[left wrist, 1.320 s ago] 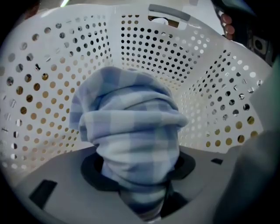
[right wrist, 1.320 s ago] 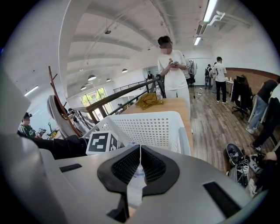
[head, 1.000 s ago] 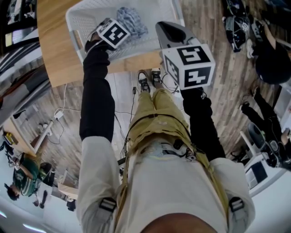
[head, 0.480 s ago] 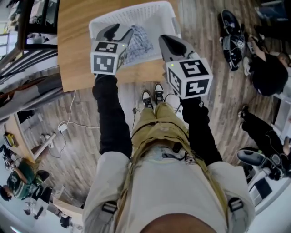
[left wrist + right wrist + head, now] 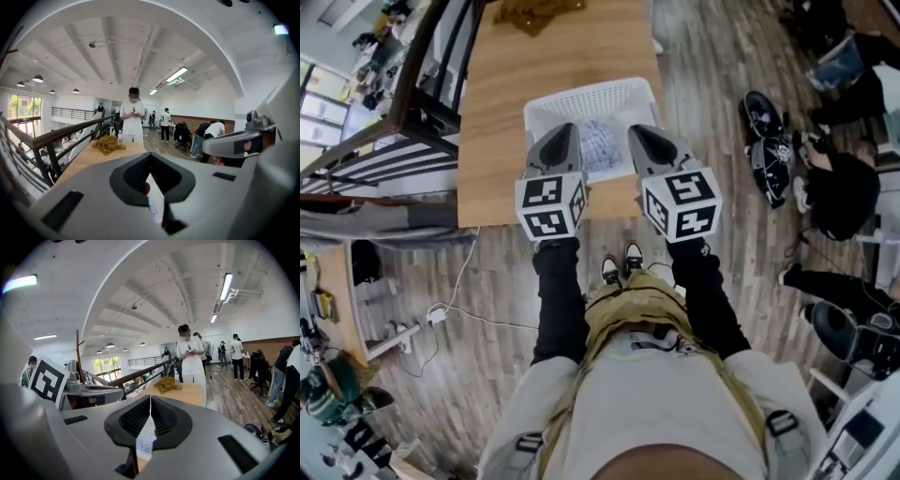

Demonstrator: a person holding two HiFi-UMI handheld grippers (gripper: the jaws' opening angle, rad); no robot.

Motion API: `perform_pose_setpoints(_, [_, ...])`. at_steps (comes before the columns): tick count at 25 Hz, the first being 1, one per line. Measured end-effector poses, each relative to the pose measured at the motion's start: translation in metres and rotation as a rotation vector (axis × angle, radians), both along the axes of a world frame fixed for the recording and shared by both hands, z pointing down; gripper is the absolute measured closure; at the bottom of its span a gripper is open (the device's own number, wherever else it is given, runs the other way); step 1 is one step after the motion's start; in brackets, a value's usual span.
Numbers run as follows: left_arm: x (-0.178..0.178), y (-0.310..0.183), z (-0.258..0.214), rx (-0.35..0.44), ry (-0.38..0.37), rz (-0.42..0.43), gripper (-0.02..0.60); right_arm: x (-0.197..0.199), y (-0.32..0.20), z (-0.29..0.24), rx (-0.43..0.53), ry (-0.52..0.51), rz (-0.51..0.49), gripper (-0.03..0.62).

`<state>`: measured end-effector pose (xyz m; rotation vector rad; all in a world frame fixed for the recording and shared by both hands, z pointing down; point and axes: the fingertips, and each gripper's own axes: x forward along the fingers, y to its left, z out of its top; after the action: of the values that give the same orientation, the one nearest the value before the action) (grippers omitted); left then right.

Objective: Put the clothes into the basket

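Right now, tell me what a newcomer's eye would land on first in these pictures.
The left gripper and right gripper, both shut and empty, with bold marker cubes, sit side by side mid-frame in the head view. Just beyond them a white basket on the wooden table holds a blue checked cloth. A mustard garment lies at the table's far end.

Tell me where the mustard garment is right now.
In the head view the mustard garment lies at the far end of the wooden table, beyond the white basket and outside it.
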<state>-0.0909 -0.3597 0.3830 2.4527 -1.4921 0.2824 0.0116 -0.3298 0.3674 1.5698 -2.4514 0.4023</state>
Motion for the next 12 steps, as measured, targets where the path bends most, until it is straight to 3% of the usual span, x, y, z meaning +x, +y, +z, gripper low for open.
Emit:
perform_pose_setpoints(6, [-0.007,0.022,-0.054,0.021,0.088,-0.057,0.581,0.005,0.021,-0.041,0.095,-0.01,-0.003,0.571])
perform_pose_setpoints(12, [0.003,0.056,-0.109,0.132,0.159,-0.052,0.581,0.013,0.04,-0.082,0.188,-0.046,-0.003,0.572])
